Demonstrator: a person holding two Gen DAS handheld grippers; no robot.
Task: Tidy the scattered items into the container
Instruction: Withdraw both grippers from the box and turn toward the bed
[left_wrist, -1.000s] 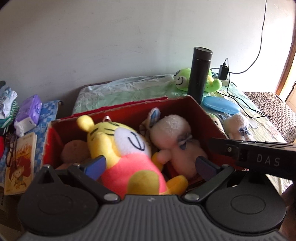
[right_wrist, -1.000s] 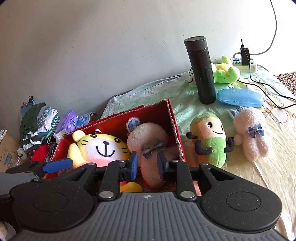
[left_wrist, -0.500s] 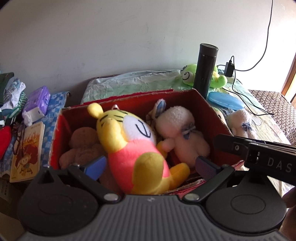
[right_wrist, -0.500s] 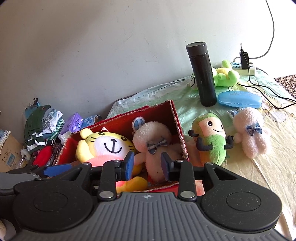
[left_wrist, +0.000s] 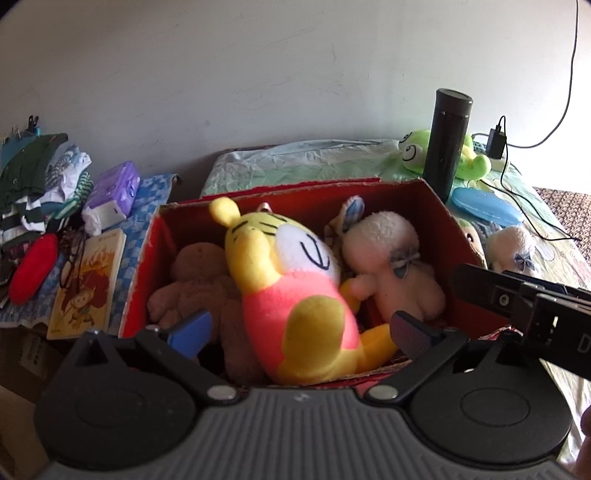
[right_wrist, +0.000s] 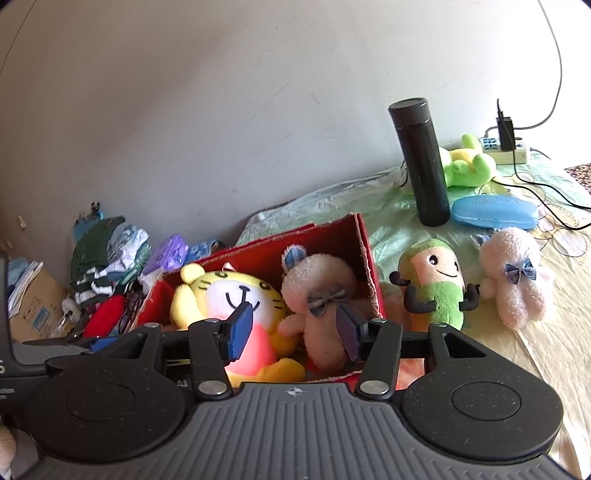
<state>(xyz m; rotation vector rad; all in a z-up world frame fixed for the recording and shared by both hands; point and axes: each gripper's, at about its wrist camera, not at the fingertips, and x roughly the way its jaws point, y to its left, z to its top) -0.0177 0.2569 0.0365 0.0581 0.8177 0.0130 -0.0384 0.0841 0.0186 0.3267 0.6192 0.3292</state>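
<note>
A red cardboard box (left_wrist: 439, 210) (right_wrist: 364, 251) holds a yellow tiger plush (left_wrist: 291, 280) (right_wrist: 225, 291), a pink bunny plush with a bow (left_wrist: 391, 258) (right_wrist: 317, 288) and a brown plush (left_wrist: 195, 273). My left gripper (left_wrist: 299, 332) is open and empty above the box's near edge. My right gripper (right_wrist: 293, 328) is open and empty, just above the near side of the box. Outside the box, to its right, lie a green-and-tan plush (right_wrist: 436, 284), a second pink bunny (right_wrist: 517, 273) and a green frog plush (right_wrist: 465, 162).
A tall black flask (right_wrist: 421, 162) and a blue case (right_wrist: 495, 212) stand behind the loose plushes, with a power strip and cables (right_wrist: 509, 147) by the wall. Left of the box are a book (left_wrist: 88, 284), a purple tissue pack (left_wrist: 114, 192) and folded clothes (left_wrist: 33, 177).
Both grippers have pulled back and up from the box. My right gripper's jaws have opened wider. The plushes in the box have not moved.
</note>
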